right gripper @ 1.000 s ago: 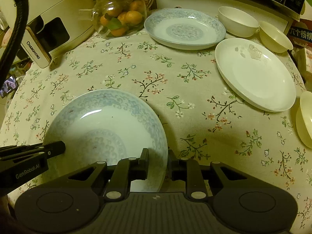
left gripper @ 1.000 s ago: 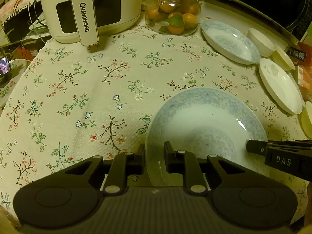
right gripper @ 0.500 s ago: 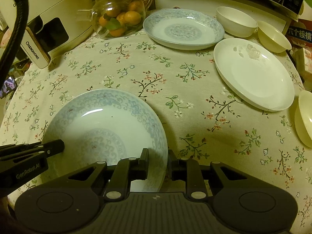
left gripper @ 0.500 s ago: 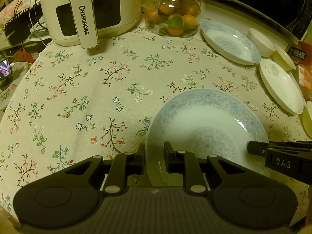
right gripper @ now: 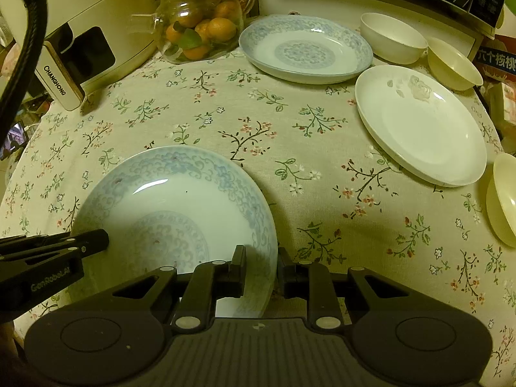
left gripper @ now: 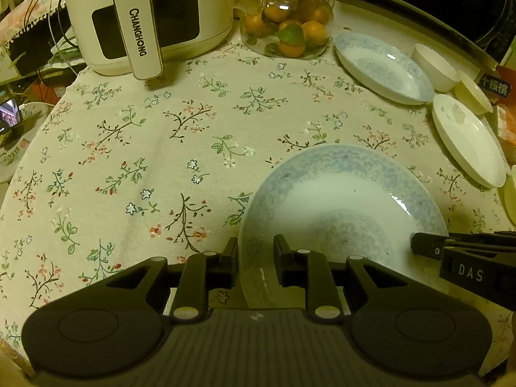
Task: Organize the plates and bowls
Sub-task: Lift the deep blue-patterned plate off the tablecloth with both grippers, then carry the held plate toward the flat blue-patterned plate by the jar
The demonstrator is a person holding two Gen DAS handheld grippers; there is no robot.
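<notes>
A blue-patterned deep plate (left gripper: 338, 200) (right gripper: 167, 193) sits low over the flowered tablecloth, near the front edge. My left gripper (left gripper: 256, 248) has the plate's left rim between its fingers; its jaws are opening slightly, with the pads still against the rim. My right gripper (right gripper: 261, 254) is shut on the opposite rim. Each gripper's tip shows in the other's view. A second blue-patterned plate (right gripper: 306, 48) and a plain white plate (right gripper: 419, 125) lie at the back right, beside a white bowl (right gripper: 391, 37) and a cream bowl (right gripper: 453, 63).
A white air fryer (left gripper: 145, 16) and a glass jar of oranges (left gripper: 287, 22) stand at the back. Another cream bowl (right gripper: 503, 200) sits at the right edge. Bare tablecloth (left gripper: 145, 161) stretches left of the held plate.
The left fingers stand a touch wider around the rim. The plate and both grippers have kept their places.
</notes>
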